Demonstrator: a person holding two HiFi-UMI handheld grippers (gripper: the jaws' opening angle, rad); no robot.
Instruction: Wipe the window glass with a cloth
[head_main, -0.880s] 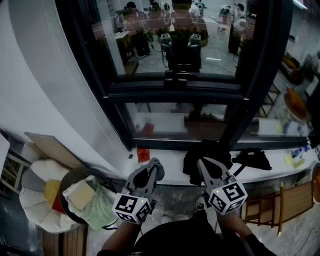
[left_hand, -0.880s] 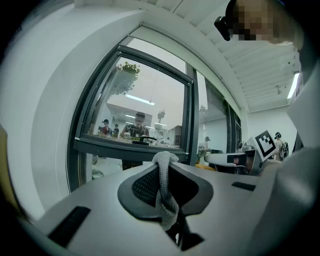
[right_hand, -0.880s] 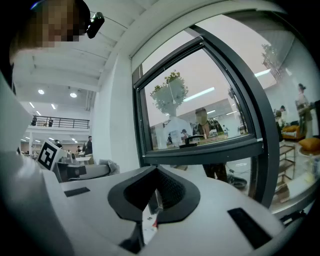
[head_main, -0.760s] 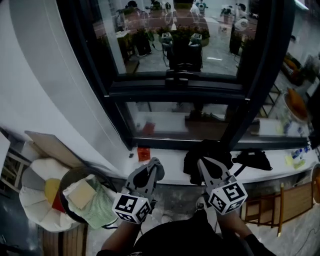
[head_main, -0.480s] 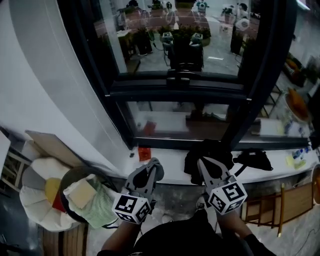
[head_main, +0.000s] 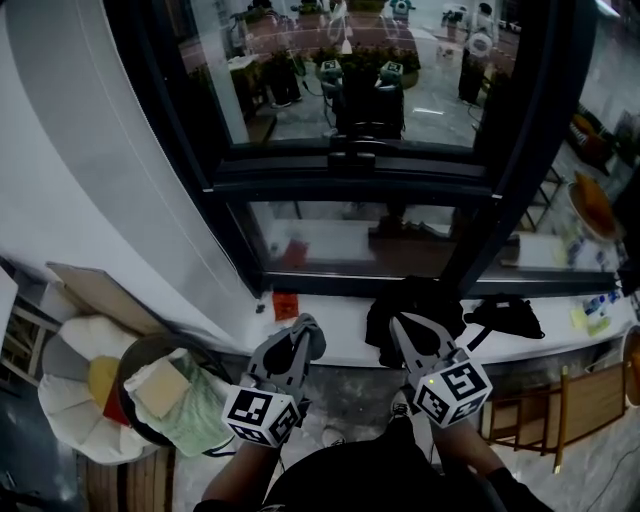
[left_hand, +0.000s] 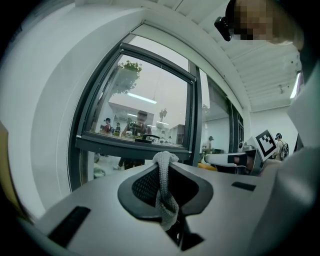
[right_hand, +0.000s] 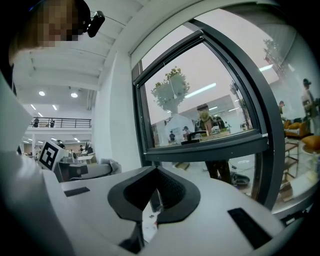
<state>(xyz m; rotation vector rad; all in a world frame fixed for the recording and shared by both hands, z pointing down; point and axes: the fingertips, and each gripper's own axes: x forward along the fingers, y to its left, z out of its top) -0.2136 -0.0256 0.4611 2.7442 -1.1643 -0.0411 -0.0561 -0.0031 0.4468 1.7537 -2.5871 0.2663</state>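
The window glass (head_main: 350, 70) fills a dark frame straight ahead, with a lower pane (head_main: 340, 240) under a crossbar and handle (head_main: 350, 152). My left gripper (head_main: 305, 326) is low, just short of the white sill (head_main: 330, 345), and is shut on a thin grey cloth (left_hand: 165, 195). The cloth is pinched between the jaws and bunches up at the tips. My right gripper (head_main: 398, 322) sits beside it at the same height, shut with nothing between its fingers. Both gripper views look up at the glass (left_hand: 145, 110) (right_hand: 200, 110), and neither gripper touches it.
A black bundle (head_main: 415, 300) and another black item (head_main: 505, 316) lie on the sill, with a small red box (head_main: 285, 303) to the left. A basket with a green cloth (head_main: 170, 395) and a white cushion (head_main: 75, 400) stand at lower left. A wooden chair (head_main: 590, 400) is at lower right.
Both grippers hold almost still in the same spots. The head view has shifted only slightly.
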